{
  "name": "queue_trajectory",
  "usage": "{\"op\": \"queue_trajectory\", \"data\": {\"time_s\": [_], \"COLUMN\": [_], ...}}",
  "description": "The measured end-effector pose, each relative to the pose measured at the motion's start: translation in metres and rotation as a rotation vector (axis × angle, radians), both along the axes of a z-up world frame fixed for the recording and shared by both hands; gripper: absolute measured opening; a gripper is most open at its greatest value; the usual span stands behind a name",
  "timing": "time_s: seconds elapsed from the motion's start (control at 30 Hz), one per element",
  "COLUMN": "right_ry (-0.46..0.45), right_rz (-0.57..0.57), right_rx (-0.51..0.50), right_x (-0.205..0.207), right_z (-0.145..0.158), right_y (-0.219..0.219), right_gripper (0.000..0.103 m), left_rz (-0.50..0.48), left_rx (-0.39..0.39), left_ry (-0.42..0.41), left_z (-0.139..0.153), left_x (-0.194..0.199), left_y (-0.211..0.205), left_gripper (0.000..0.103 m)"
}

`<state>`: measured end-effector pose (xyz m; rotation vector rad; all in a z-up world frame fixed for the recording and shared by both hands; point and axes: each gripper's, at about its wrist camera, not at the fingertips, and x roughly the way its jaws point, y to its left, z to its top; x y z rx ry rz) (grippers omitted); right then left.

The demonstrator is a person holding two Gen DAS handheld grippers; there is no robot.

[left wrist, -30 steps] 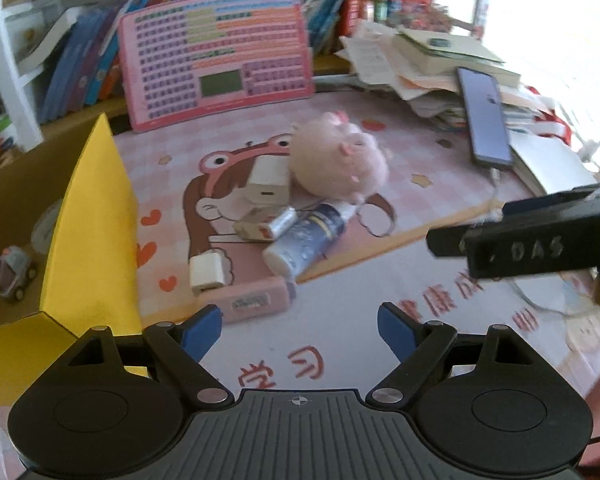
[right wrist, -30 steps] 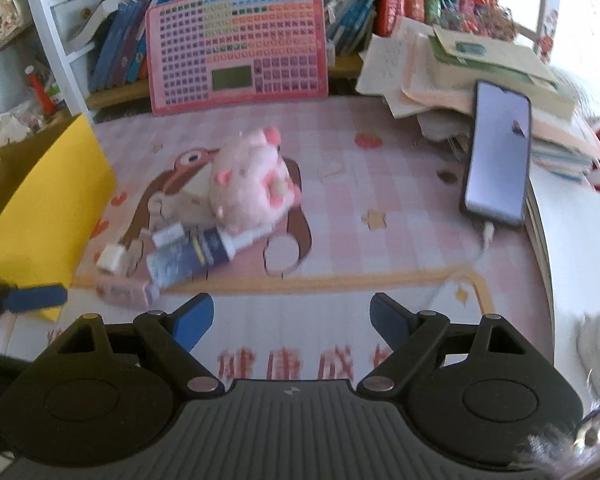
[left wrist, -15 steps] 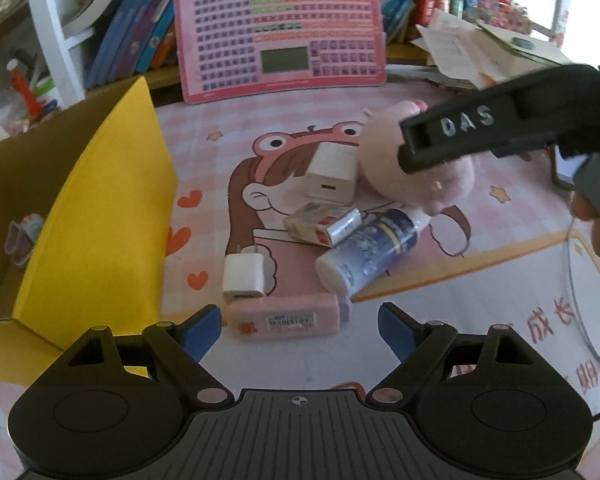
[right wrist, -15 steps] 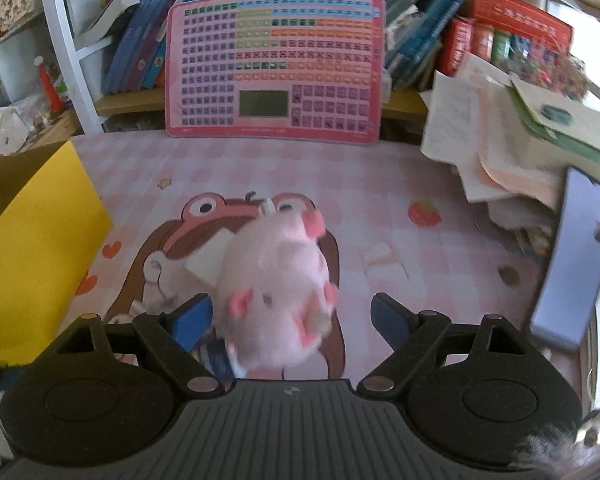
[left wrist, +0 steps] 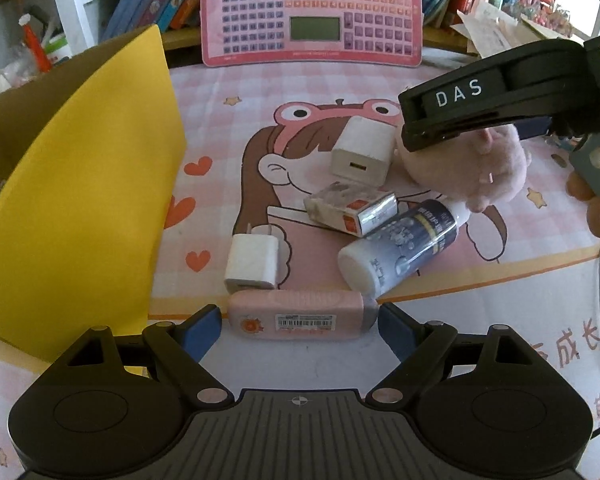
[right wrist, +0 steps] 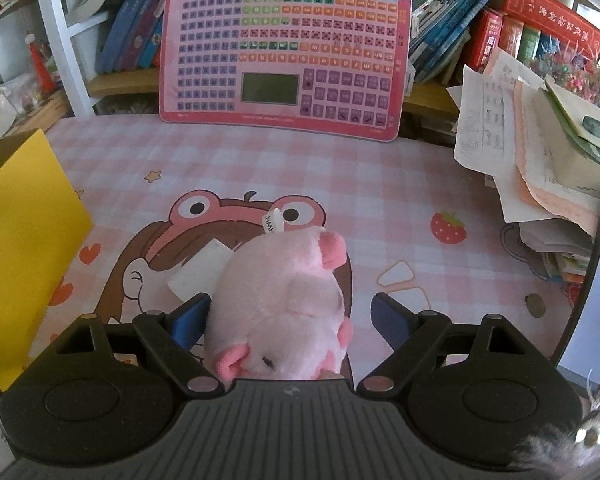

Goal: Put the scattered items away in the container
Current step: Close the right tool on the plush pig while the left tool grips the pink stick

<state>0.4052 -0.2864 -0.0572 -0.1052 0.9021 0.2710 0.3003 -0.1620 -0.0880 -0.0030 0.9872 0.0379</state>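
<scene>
Desk mat (right wrist: 380,184) — claws wide, straddling, ungripping

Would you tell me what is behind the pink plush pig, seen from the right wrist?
A white charger pokes out beside the pig, and the mat runs on to a pink keyboard toy. Whatever lies under the pig is covered.

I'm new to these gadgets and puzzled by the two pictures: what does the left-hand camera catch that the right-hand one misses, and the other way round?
Only the left view shows the small plug, silver box, bottle, pink case and the right gripper from outside. Only the right view shows the paper stack and strawberry print. Both show the pink pig, big white charger, yellow box flap and pink keyboard toy.
</scene>
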Motion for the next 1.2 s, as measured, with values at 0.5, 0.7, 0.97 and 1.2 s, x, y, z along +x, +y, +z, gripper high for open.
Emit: {"op": "queue_trajectory", "data": {"time_s": [0.5, 0.7, 0.97, 1.2], "right_ry": [-0.075, -0.041, -0.016, 0.042], "right_rz": [-0.003, -0.037, -0.056, -0.061], "right_rx": [0.048, 0.081, 0.112, 0.112], "right_x": [-0.038, -0.077, -0.122, -0.157], "right_z": [0.021, 0.020, 0.023, 0.018], "right_y": [-0.017, -0.033, -0.034, -0.032], "right_gripper": [0.057, 0.057, 0.057, 0.057], "left_rz": [-0.029, -0.076, -0.178, -0.216], "left_rx": [-0.070, -0.078, -0.086, -0.118], "left_ry": [-0.055, -0.077, -0.088, -0.084], "left_z": [0.013, 0.022, 0.036, 0.044], "left_x": [-0.015, -0.029, -0.056, -0.080], "left_y": [0.015, 0.014, 0.009, 0.019], "left_gripper": [0.078, 0.078, 0.078, 0.078]}}
